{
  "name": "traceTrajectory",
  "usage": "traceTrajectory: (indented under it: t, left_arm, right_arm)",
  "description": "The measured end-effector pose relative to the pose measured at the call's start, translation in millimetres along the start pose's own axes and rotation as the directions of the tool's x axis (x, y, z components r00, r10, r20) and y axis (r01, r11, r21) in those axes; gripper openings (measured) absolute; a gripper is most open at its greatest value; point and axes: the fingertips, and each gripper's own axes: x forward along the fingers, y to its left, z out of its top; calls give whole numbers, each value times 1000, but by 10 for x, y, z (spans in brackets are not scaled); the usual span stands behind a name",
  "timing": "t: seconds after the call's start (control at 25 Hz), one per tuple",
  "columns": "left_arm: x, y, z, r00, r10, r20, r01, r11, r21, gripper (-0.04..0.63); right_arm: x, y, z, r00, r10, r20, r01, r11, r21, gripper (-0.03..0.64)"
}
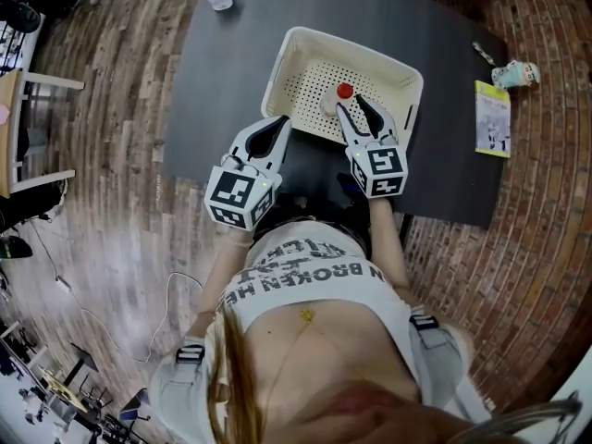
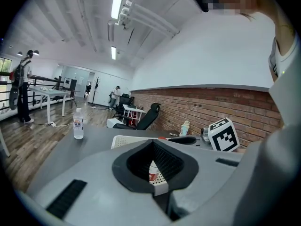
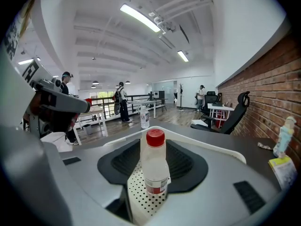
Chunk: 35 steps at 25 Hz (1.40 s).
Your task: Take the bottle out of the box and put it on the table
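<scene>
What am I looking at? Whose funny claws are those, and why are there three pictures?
A person holds a pair of tongs in each hand. One picture comes from a camera on their head, looking down; the other two from cameras riding on each pair. On the dark table sits a white box with a red-capped bottle standing inside. The right tongs are open around that bottle, not squeezing it. The left tongs are shut and empty, by the box.

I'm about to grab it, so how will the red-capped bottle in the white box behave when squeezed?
The bottle looks like thin translucent plastic, so probably light and apt to dent. It stands tall and narrow in the box, so a sideways nudge could tip it; its round body would likely roll then.
</scene>
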Motion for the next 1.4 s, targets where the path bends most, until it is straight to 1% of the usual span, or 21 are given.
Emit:
traceTrajectory:
  t: [0.24,0.64,1.0,1.4]
  left_arm:
    - [-41,62,-4,1000,25,4,-25,1000,-10,5]
    - [-170,182,-107,997,72,-7,-72,997,-39,5]
    - [-216,238,-88,998,68,-4,-68,997,-41,5]
    - [-223,210,-70,998,62,3,-62,997,-36,5]
  right_arm:
    - [125,-38,-35,1000,5,-23,-5,1000,-9,170]
    - [303,-61,-40,1000,7,-30,-7,1000,-6,176]
    - [337,-73,-11,1000,-18,-13,18,1000,6,175]
    - [335,-41,19,1000,-29,1,29,999,-25,162]
